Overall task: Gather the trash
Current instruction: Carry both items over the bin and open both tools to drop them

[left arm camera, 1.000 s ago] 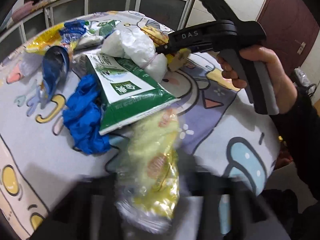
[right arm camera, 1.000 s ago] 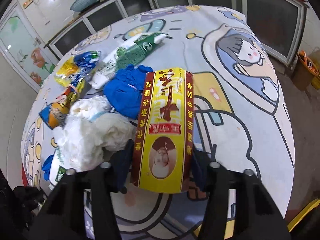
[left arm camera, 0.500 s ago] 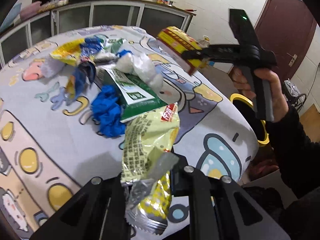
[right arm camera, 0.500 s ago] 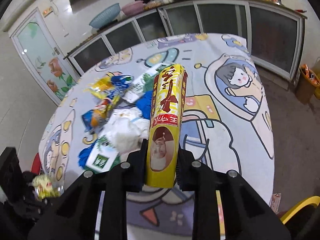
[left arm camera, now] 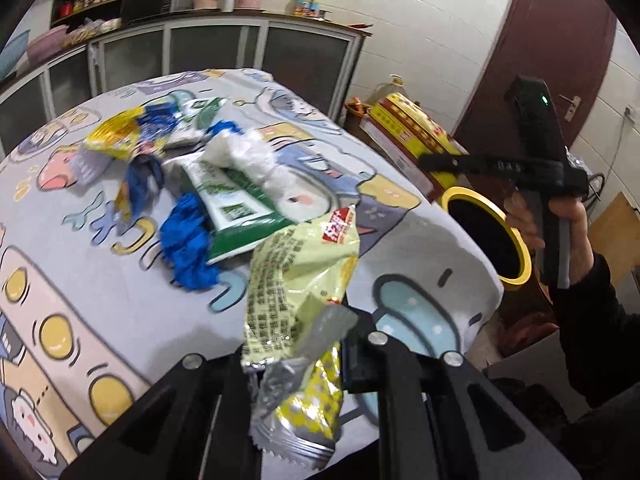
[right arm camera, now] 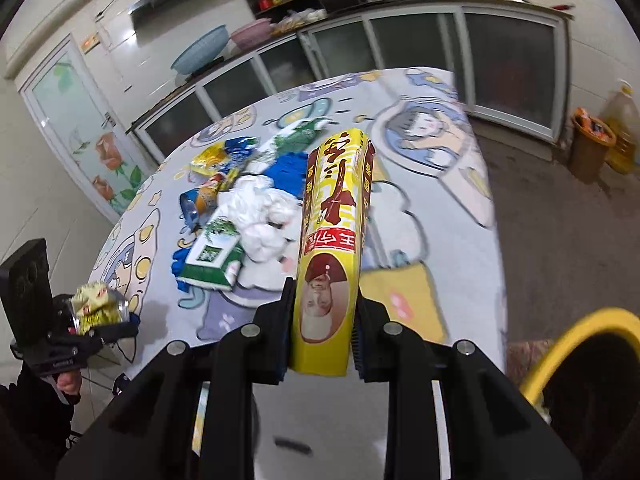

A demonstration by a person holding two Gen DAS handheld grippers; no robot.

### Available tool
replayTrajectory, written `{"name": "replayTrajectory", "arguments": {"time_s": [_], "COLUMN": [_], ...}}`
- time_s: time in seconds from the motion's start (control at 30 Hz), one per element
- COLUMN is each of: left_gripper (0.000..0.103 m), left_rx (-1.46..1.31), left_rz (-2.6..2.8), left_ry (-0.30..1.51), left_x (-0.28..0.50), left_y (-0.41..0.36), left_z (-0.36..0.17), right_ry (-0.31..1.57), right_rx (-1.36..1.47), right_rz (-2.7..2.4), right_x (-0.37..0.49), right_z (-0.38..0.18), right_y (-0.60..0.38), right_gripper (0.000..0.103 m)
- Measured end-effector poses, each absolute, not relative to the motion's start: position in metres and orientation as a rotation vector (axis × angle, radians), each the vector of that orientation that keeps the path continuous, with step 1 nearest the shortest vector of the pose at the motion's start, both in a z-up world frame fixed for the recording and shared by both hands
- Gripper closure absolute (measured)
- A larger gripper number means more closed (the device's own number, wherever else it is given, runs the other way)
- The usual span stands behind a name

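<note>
My left gripper (left arm camera: 296,360) is shut on a pale yellow-green snack wrapper (left arm camera: 296,280), held off the near edge of the round table (left arm camera: 80,280). My right gripper (right arm camera: 320,328) is shut on a long yellow and red box (right arm camera: 332,232), lifted off the table edge; this box also shows in the left wrist view (left arm camera: 416,128). A yellow-rimmed bin (left arm camera: 488,236) stands on the floor by the table, just below the right gripper; its rim shows at lower right in the right wrist view (right arm camera: 580,328). Trash still lies on the table: a green and white bag (left arm camera: 236,208), crumpled white plastic (left arm camera: 248,156), a blue glove (left arm camera: 188,240).
More wrappers, yellow and blue (left arm camera: 128,136), lie at the table's far left. Glass-fronted cabinets (left arm camera: 224,52) run along the back wall. An orange basket (right arm camera: 592,144) and an oil jug (right arm camera: 620,120) stand on the floor. A dark red door (left arm camera: 544,60) is at the right.
Both grippers have pulled back and up from the table with their loads. The right gripper carried the box off the table's right side to above the yellow-rimmed bin.
</note>
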State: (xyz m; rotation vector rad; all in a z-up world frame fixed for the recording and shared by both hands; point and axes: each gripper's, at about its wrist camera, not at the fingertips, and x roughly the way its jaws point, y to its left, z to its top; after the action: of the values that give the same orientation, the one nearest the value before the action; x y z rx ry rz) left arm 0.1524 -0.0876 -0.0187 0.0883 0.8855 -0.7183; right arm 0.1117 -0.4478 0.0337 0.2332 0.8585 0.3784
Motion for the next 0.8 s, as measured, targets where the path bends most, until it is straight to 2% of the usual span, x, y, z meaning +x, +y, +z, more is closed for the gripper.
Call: {"name": "replayTrajectory", "arguments": {"time_s": [0.17, 0.5, 0.8], "left_gripper": [0.092, 0.092, 0.092], "left_rx": [0.137, 0.216, 0.262], "left_rz": [-0.786, -1.019, -1.194], "left_ry": [0.866, 0.811, 0.818], "left_x": [0.156, 0.162, 0.152], "left_y": [-0.124, -0.247, -0.356], "left_z": [-0.012, 0.004, 0.0], "right_ry": [0.824, 0.769, 0.777], "right_rx": [0.268, 0.35, 0.425], "right_rz": [0.278, 0.009, -0.128], "right_x": [0.077, 0.011, -0.026], "right_z": [0.035, 0.037, 0.014], "right_y": [-0.492, -0.597, -0.653], "right_gripper": [0.079, 0.078, 0.077]}}
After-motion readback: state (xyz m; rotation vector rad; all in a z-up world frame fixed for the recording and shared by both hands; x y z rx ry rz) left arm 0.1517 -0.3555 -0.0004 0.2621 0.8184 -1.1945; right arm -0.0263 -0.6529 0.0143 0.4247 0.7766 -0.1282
